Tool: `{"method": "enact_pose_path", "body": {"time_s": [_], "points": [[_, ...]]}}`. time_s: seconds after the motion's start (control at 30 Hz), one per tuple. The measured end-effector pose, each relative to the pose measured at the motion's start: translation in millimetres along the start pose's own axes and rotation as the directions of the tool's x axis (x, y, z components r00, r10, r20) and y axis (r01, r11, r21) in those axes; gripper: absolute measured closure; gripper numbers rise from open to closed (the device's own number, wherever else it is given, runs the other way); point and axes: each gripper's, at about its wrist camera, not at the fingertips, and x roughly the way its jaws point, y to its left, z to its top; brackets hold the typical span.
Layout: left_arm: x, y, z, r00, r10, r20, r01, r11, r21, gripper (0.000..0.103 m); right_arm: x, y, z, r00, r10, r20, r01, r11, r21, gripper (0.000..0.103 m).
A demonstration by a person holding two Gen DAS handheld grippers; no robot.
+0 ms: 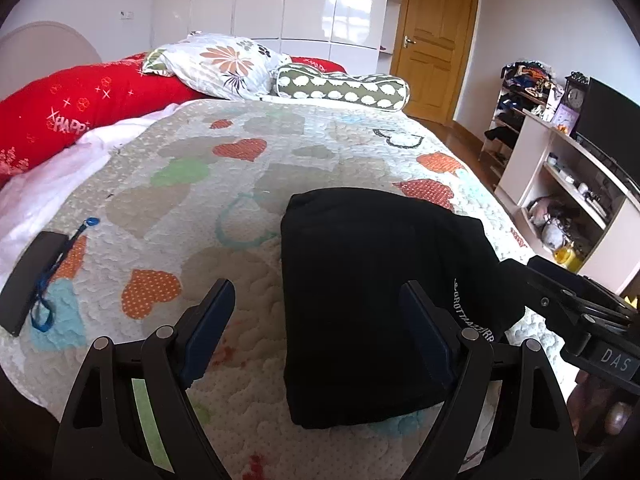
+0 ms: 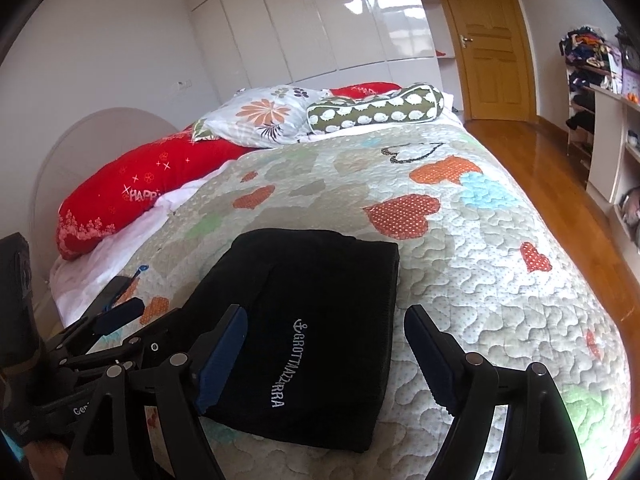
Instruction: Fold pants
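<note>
Pants point(image 2: 308, 328): black, folded into compact rectangle on quilt point(image 2: 500, 280), white brand lettering up. Bundle lies ahead of both tools; in right view spans most of gap between jaws, in left view sits toward right-hand jaw.

Risk, as judgement: fold looks done, so any nudge from finger edge or careless re-grip could drag top layer and spring bundle open; soft quilt gives little hold.

Left gripper point(image 1: 320, 312): jaws spread wide, holding nothing; contact with cloth unclear. Right gripper point(image 2: 326, 338): jaws spread wide, gripping nothing.

I am working in a home bedroom: a quilted bed point(image 2: 500, 280) with pillows point(image 2: 264, 120), glossy wardrobes point(image 2: 320, 28), a wooden door point(image 2: 488, 48).
</note>
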Motion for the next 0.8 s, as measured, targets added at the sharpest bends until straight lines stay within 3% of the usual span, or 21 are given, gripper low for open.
{"method": "enact_pose_path", "body": {"time_s": [0.27, 0.43, 0.53, 0.8], "points": [[19.0, 20.8, 8.7, 0.99, -0.116, -0.074, 0.112, 0.992, -0.058, 0.018, 13.9, -13.6, -1.9, 0.997, -0.014, -0.07, 0.016, 1.0, 0.021, 0.024], [35.6, 49.7, 17.6, 0.965, -0.219, -0.147, 0.195, 0.968, -0.16, 0.018, 20.7, -30.8, -0.5, 0.995, 0.008, -0.1, -0.001, 0.998, 0.07, 0.024], [49.2, 60.0, 21.2, 0.937, -0.294, -0.186, 0.252, 0.942, -0.222, 0.018, 29.5, -39.7, 0.6, 0.991, 0.063, -0.121, -0.05, 0.993, 0.108, 0.024], [78.2, 45.2, 17.8, 0.892, -0.364, -0.27, 0.317, 0.927, -0.203, 0.018, 56.4, -54.1, -4.9, 0.972, 0.173, -0.162, -0.145, 0.975, 0.171, 0.024]]}}
